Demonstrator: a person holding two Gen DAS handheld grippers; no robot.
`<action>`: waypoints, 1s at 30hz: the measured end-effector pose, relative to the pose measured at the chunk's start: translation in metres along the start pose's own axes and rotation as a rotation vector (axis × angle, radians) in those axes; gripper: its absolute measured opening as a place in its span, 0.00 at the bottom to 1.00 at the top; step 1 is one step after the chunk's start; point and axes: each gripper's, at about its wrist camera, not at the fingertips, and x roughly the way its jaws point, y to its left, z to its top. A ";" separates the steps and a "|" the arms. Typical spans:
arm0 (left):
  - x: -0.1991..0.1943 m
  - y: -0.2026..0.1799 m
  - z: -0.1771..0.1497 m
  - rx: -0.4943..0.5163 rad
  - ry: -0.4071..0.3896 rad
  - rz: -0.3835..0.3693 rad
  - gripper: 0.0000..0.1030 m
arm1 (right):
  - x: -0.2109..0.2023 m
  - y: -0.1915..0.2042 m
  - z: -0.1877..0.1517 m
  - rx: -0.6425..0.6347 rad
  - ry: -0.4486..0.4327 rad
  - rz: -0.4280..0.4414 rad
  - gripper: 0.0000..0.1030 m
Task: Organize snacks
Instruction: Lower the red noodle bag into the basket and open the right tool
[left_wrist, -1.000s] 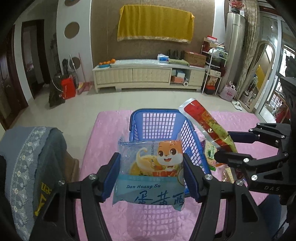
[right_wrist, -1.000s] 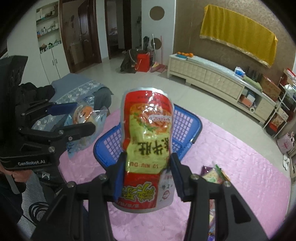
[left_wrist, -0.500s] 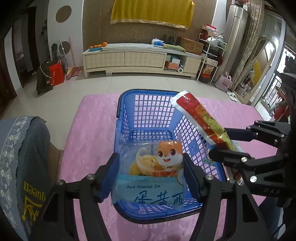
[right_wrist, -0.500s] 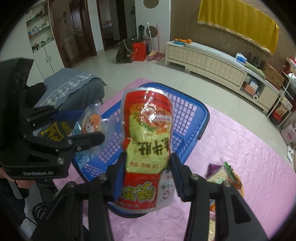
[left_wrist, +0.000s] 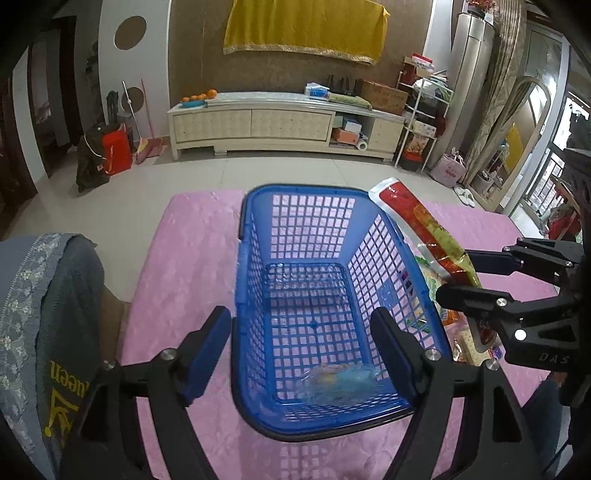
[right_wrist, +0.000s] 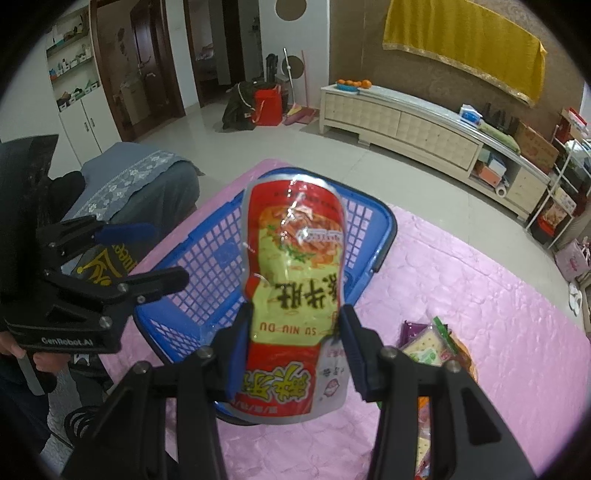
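Blue mesh basket (left_wrist: 314, 258) on pink surface (left_wrist: 184, 258) holds blurred pale-blue snack pkt (left_wrist: 340, 376), L gripper (left_wrist: 301, 347) fingers opening, nothing between; R gripper (right_wrist: 291, 350) fingers clamp red-yellow snack pouch (right_wrist: 295, 258) beside basket — next, prob. carry over rim, let go.

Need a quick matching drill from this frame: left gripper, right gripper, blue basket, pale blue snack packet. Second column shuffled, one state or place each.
Column 1:
1. left gripper
2. right gripper
3. blue basket
4. pale blue snack packet

Column 2:
A. lying blurred on the basket floor
B. clamped on the red and yellow snack pouch
C. standing on the pink cloth
D. jaws opening, nothing between them

Pairs: 1-D, 2-B, 3-C, 4-A
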 end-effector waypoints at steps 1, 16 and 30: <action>-0.002 0.001 0.001 0.001 -0.003 0.003 0.74 | -0.001 0.002 0.002 -0.006 -0.004 -0.001 0.49; 0.008 0.027 0.021 -0.006 0.007 0.032 0.74 | 0.026 0.011 0.036 -0.228 -0.010 0.035 0.50; 0.046 0.032 0.027 0.006 0.070 0.041 0.74 | 0.078 0.009 0.053 -0.394 0.038 -0.026 0.50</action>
